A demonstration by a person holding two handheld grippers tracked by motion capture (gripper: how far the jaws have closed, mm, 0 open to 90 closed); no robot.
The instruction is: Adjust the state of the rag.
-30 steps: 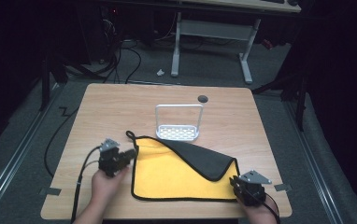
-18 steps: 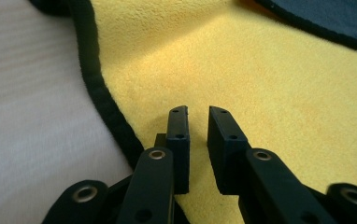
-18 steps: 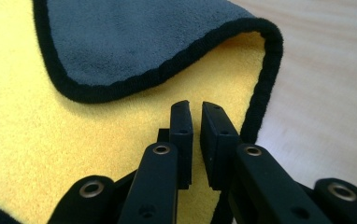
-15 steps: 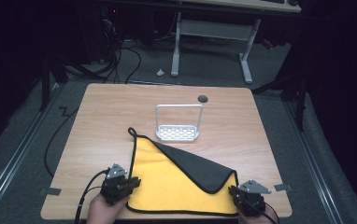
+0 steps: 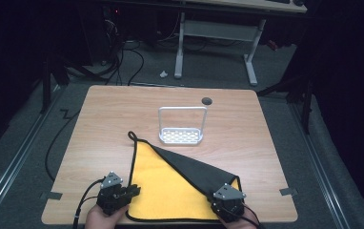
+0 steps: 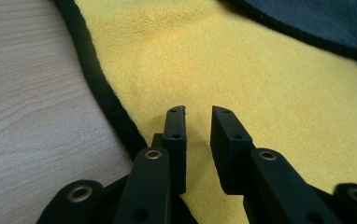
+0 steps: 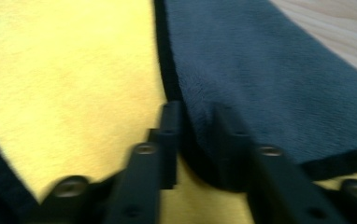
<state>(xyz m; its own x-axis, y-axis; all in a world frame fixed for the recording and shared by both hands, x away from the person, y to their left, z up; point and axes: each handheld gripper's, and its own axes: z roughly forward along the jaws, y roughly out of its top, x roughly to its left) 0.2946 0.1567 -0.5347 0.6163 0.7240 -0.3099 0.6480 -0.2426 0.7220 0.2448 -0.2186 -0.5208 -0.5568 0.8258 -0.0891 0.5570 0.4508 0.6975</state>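
A yellow cloth (image 5: 168,191) with black piping lies flat on the near half of the tabletop (image 5: 247,138), its dark grey underside folded over as a long flap (image 5: 197,171). The flap's long axis runs diagonally, from the cloth's far corner with its small black loop (image 5: 132,136), near the middle of the tabletop, down to the near right corner. That far corner points away from me, toward the white wire rack (image 5: 181,126) standing just beyond it. My left gripper (image 6: 197,122) sits low over the cloth's near left part, just inside the black edge; its jaws have just been opening a little and stand slightly apart with bare yellow pile showing in the gap, pinching nothing. My right gripper (image 7: 197,122) is at the near right corner, where the grey flap ends. Its jaws are close together and a bulge of grey cloth rises between them, though the blur keeps me from telling whether they truly press it.
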